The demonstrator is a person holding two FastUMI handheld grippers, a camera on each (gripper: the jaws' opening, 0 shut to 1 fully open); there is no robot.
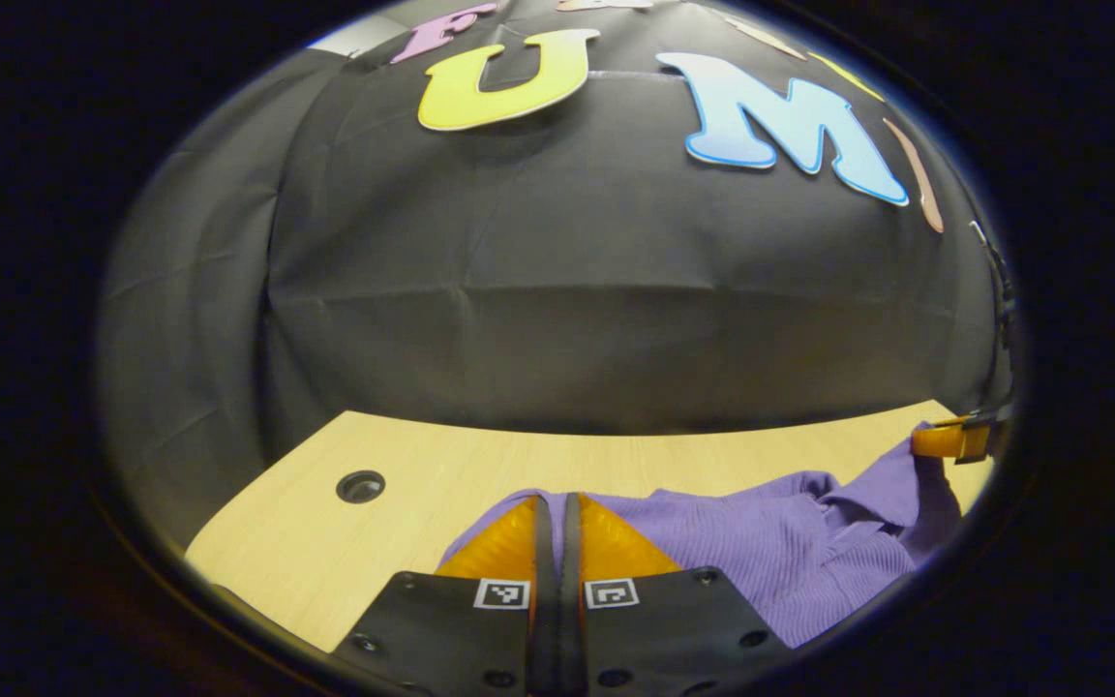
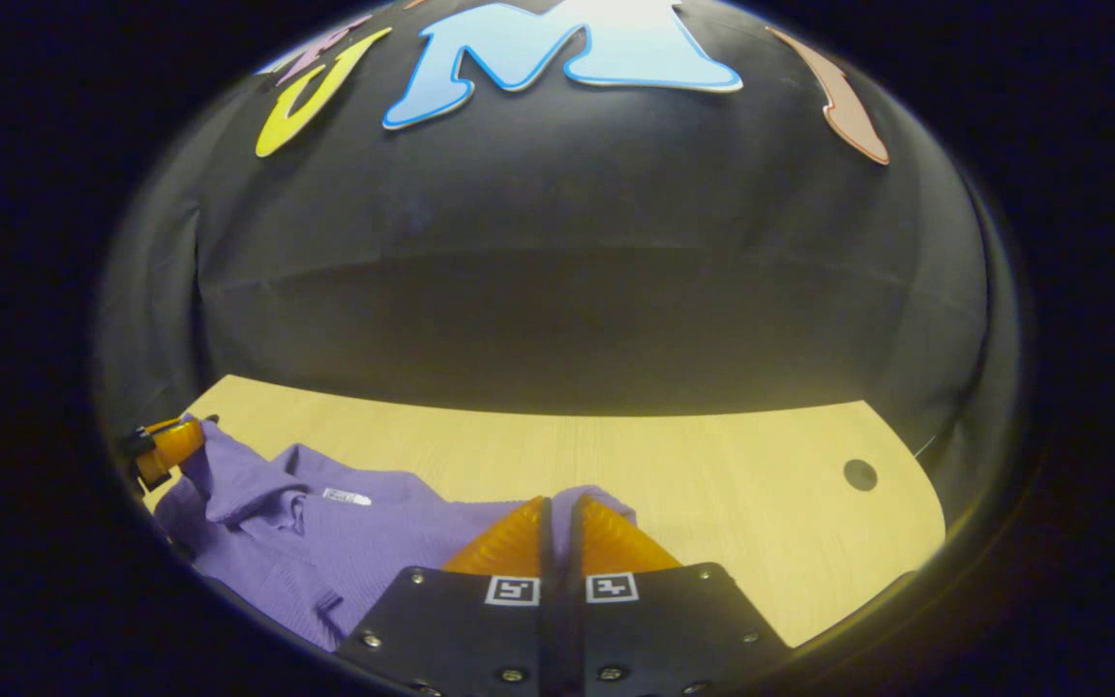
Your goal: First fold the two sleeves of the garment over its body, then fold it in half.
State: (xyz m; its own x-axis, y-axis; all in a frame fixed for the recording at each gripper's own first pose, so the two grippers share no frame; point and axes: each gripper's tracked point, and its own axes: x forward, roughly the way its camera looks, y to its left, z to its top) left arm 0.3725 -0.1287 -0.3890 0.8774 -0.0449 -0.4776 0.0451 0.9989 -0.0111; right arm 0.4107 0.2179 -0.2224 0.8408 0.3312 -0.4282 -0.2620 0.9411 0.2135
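Purple garment [image 1: 790, 552] lay on wooden table [image 1: 403, 484], lifted between both claws. Left gripper [image 1: 557, 542] pinched closed on one edge, right gripper [image 2: 557, 537] clamped on opposite edge; likely so cloth could be carried over for fold.

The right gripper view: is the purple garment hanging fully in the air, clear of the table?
No, the purple garment lies on the wooden table, with only its corners raised at the tools.
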